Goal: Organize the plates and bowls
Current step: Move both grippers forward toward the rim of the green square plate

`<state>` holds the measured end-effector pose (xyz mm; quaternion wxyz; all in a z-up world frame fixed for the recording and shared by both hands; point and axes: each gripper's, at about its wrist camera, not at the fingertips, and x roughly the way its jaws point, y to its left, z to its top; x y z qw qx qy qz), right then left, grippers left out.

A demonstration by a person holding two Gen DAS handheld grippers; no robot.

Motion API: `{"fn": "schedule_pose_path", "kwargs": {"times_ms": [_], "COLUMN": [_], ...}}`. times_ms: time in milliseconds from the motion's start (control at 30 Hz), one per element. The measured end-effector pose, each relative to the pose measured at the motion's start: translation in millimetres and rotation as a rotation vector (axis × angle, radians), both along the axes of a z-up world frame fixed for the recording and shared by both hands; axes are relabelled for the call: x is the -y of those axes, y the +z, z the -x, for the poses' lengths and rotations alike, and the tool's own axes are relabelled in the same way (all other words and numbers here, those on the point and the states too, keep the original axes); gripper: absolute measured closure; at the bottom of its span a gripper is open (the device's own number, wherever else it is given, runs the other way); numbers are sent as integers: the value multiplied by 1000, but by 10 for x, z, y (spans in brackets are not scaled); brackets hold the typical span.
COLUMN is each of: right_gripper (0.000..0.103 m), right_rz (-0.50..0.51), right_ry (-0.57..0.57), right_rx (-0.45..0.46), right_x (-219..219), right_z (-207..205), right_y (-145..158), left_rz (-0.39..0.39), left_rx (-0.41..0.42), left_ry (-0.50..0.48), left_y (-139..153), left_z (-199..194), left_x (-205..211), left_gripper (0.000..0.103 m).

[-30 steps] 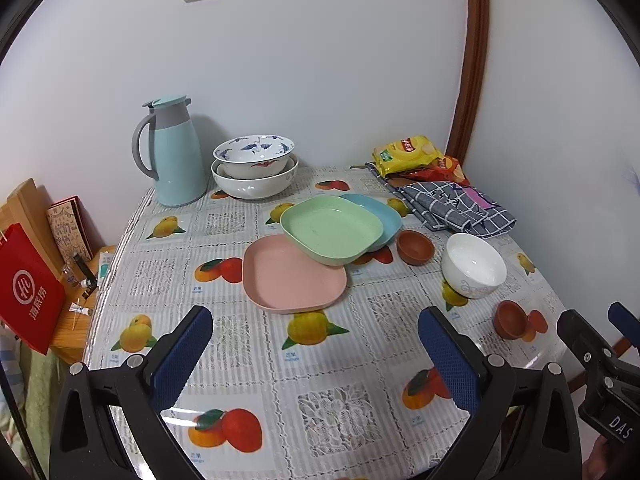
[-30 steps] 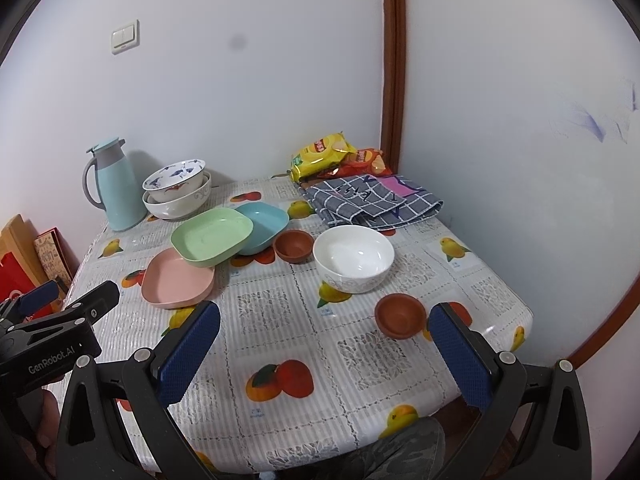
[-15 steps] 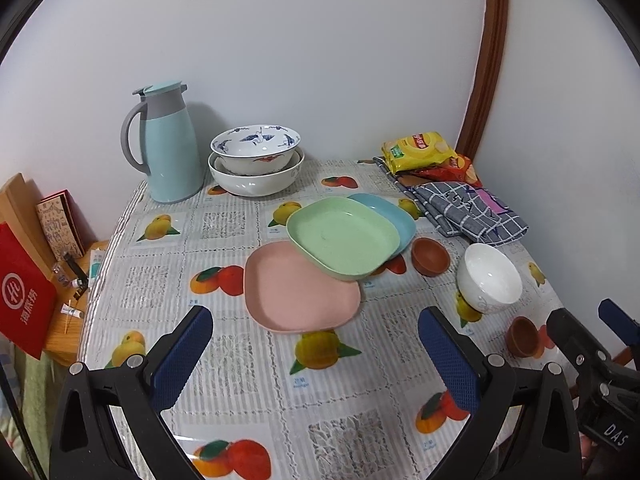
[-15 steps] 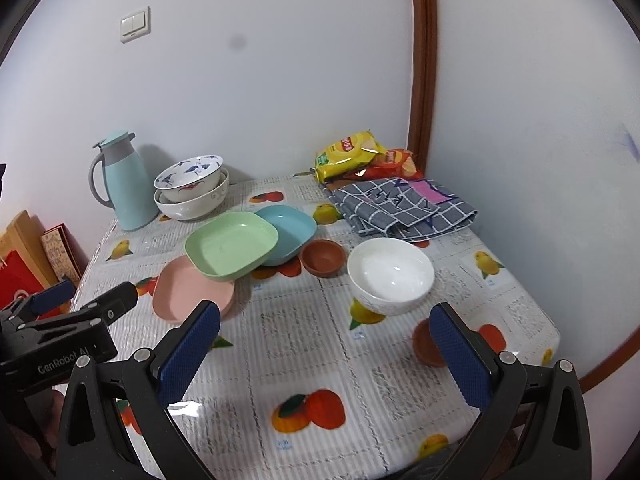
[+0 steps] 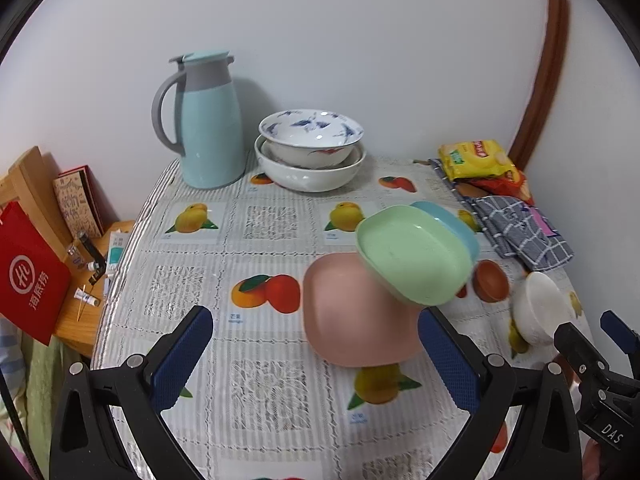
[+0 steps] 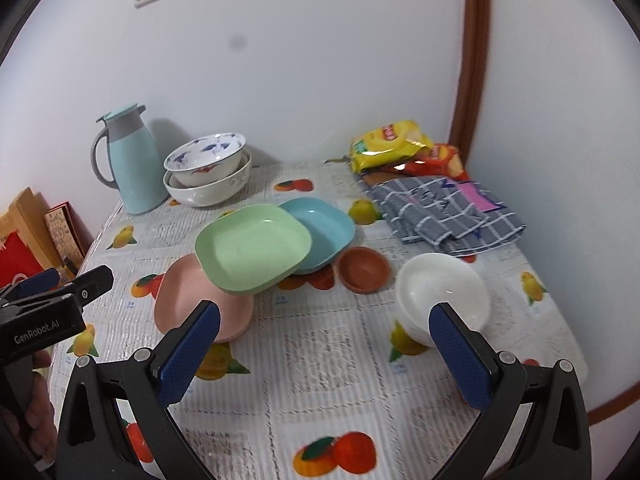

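Note:
A pink plate [image 5: 352, 316] [image 6: 188, 300] lies mid-table. A green plate [image 5: 412, 254] [image 6: 252, 248] rests tilted on it and on a blue plate [image 5: 460, 224] [image 6: 320, 224]. To their right are a small brown bowl [image 5: 490, 280] [image 6: 364, 268] and a white bowl [image 5: 540, 308] [image 6: 440, 292]. At the back, a blue-patterned bowl [image 5: 310, 132] [image 6: 206, 156] sits inside a larger white bowl [image 5: 310, 174] [image 6: 208, 190]. My left gripper [image 5: 314, 317] is open, low, in front of the pink plate. My right gripper [image 6: 324, 312] is open, with its right finger in front of the white bowl.
A light-blue thermos jug [image 5: 208, 120] [image 6: 130, 160] stands at the back left. Snack bags [image 6: 400, 144] and a checkered cloth [image 6: 444, 208] lie at the back right. A side shelf with a red bag [image 5: 28, 272] adjoins the table's left edge. A person's hand [image 6: 38, 420] holds the left gripper.
Both grippers have moved forward over the table toward the dishes, which now look larger. The left view has swung left. No dish has moved and both grippers stay open.

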<state>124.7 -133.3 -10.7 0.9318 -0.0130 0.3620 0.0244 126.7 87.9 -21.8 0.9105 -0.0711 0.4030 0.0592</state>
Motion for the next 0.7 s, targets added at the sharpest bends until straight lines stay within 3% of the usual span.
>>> {"fn": "schedule_pose_path", "kwargs": {"times_ms": [233, 700], "right_gripper": [6, 33], "right_rz": [8, -34], "right_ry": [15, 14], "right_rx": [-27, -97], "right_x": [-17, 135], "right_z": [-348, -920], "right_y": [-129, -439], "left_rz": [5, 0], "left_rx": [-52, -82], "left_ry": [-3, -37], "left_y": [-215, -458], "left_z": [-277, -933], "left_x": [36, 259], "left_gripper": [0, 5]}}
